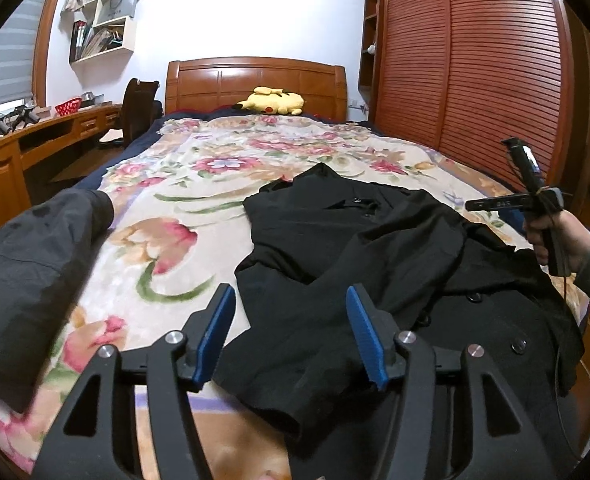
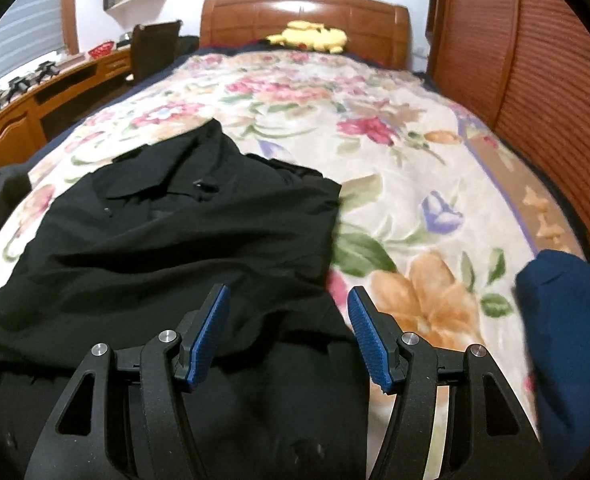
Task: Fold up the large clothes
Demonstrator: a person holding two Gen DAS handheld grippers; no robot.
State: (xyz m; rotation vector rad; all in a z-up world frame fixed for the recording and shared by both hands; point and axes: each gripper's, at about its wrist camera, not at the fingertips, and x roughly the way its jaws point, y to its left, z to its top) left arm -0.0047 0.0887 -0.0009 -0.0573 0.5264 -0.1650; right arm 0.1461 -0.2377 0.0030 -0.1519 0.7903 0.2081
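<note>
A large black coat (image 1: 355,248) lies spread on the floral bedspread (image 1: 199,184), collar toward the headboard, with a sleeve folded across its front. My left gripper (image 1: 291,328) is open and empty, just above the coat's near left edge. The right gripper's body (image 1: 535,200), held in a hand, hovers above the coat's right side. In the right wrist view the coat (image 2: 183,232) fills the left and near part. My right gripper (image 2: 289,332) is open and empty above its near right part.
A dark grey garment (image 1: 31,264) lies at the bed's left edge. A navy garment (image 2: 567,320) lies at the near right. A yellow plush toy (image 1: 273,101) rests by the wooden headboard (image 1: 255,80). A desk (image 1: 35,136) stands left, a slatted wardrobe (image 1: 475,80) right.
</note>
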